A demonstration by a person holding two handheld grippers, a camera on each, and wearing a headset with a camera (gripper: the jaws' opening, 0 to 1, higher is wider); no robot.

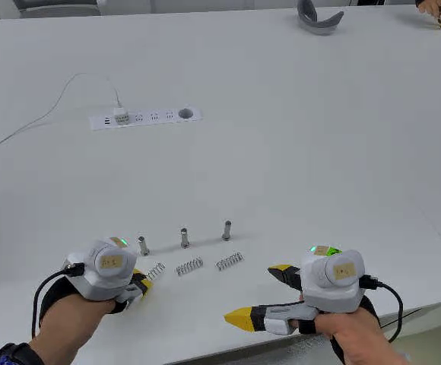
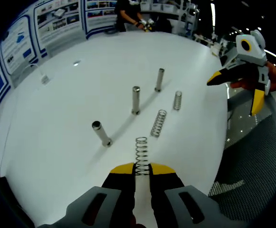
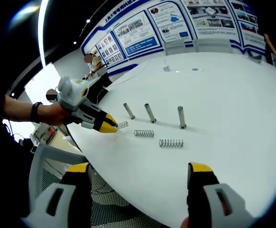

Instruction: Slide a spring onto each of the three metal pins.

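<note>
Three upright metal pins [image 1: 143,245] [image 1: 184,237] [image 1: 226,230] stand in a row near the table's front edge. In front of them lie three springs [image 1: 156,271] [image 1: 189,266] [image 1: 230,261]. My left gripper [image 1: 141,284] [image 2: 142,169] is shut on the near end of the leftmost spring [image 2: 141,151], which still lies on the table, just short of the nearest pin [image 2: 101,133]. My right gripper [image 1: 260,295] [image 3: 139,168] is wide open and holds nothing. It hovers at the table edge, to the right of the rightmost spring [image 3: 171,142].
A white power strip [image 1: 144,118] with a cable lies farther back on the white table [image 1: 296,152]. A grey curved object [image 1: 317,17] and another person's hand [image 1: 433,7] are at the far edge. A mesh chair [image 2: 257,156] stands beside the front edge.
</note>
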